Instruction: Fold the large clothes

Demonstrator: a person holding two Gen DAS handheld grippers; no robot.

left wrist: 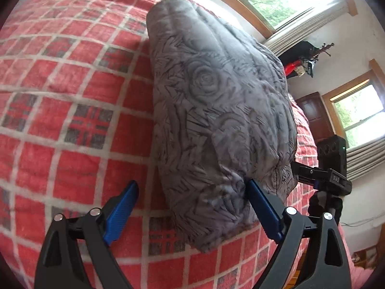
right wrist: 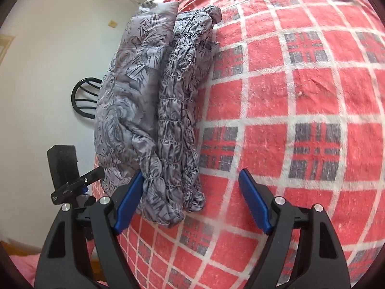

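A grey garment with a rose and leaf print (left wrist: 216,110) lies folded into a thick bundle on the red plaid bedspread (left wrist: 72,96). My left gripper (left wrist: 192,207) is open, its jaws straddling the bundle's near end. In the right wrist view the same garment (right wrist: 149,110) shows its smocked, gathered part on the right side. My right gripper (right wrist: 190,202) is open around the bundle's near end, its left pad (right wrist: 128,202) touching the cloth. Each gripper shows in the other's view: the right one (left wrist: 322,178), the left one (right wrist: 72,183).
The bedspread (right wrist: 300,110) covers a bed. Two windows with blinds (left wrist: 298,7) and a dark wooden door (left wrist: 312,110) are beyond the bed. A black chair back (right wrist: 83,98) stands by a white wall.
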